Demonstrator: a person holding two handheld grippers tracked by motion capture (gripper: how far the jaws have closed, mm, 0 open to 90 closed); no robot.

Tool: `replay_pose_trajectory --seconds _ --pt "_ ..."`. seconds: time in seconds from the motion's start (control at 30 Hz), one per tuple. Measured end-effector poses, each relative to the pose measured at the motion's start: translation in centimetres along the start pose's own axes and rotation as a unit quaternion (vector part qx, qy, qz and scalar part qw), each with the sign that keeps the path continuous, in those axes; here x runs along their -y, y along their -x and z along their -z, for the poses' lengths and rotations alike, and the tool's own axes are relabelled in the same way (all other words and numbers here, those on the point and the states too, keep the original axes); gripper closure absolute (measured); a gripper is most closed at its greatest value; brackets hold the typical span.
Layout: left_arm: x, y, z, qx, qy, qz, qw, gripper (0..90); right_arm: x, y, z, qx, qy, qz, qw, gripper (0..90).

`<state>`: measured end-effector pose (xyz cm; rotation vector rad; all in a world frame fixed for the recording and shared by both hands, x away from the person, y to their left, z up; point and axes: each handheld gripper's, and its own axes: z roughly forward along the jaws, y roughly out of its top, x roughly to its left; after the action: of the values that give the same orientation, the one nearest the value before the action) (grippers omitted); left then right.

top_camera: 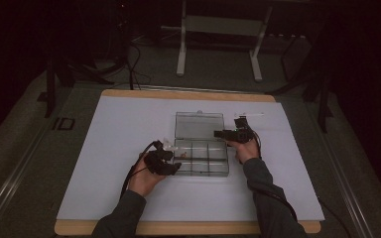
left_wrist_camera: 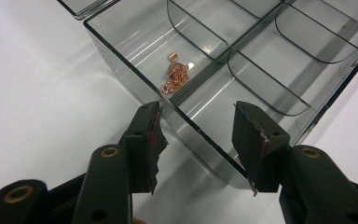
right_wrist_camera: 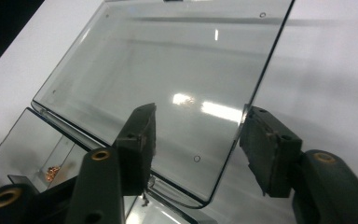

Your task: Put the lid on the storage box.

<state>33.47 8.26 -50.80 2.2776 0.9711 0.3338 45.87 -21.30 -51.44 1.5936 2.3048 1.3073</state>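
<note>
With its lid [right_wrist_camera: 168, 70] laid back flat, the clear, smooth-walled plastic organiser box [top_camera: 201, 157] sits mid-table; a small coppery chain [left_wrist_camera: 175, 77] lies in one compartment. Left gripper [left_wrist_camera: 198, 140] straddles the near wall, spread, empty. Right gripper [right_wrist_camera: 196, 144] spread at the lid's rounded corner. Likely next: closing the lid, which needs a grip on its thin edge.

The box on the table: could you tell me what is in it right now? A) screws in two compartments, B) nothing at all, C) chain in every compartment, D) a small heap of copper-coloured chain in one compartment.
D: the left gripper view shows a small copper-coloured chain lying in one compartment of the clear box, beside a divider, while the other compartments in sight hold nothing.
</note>
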Motion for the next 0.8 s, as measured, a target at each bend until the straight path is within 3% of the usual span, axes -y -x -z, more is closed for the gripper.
replay_pose_trajectory --seconds 0.27,0.8 --pt "-0.1 0.1 0.0 -0.004 -0.002 0.0 1.0 53.1 0.0 -0.8 0.9 0.027 0.026 0.048 0.9981 56.9" --pt "-0.2 0.3 0.0 -0.009 -0.006 0.0 0.9999 53.0 0.3 -1.6 1.9 0.05 0.059 0.077 0.9941 68.4"
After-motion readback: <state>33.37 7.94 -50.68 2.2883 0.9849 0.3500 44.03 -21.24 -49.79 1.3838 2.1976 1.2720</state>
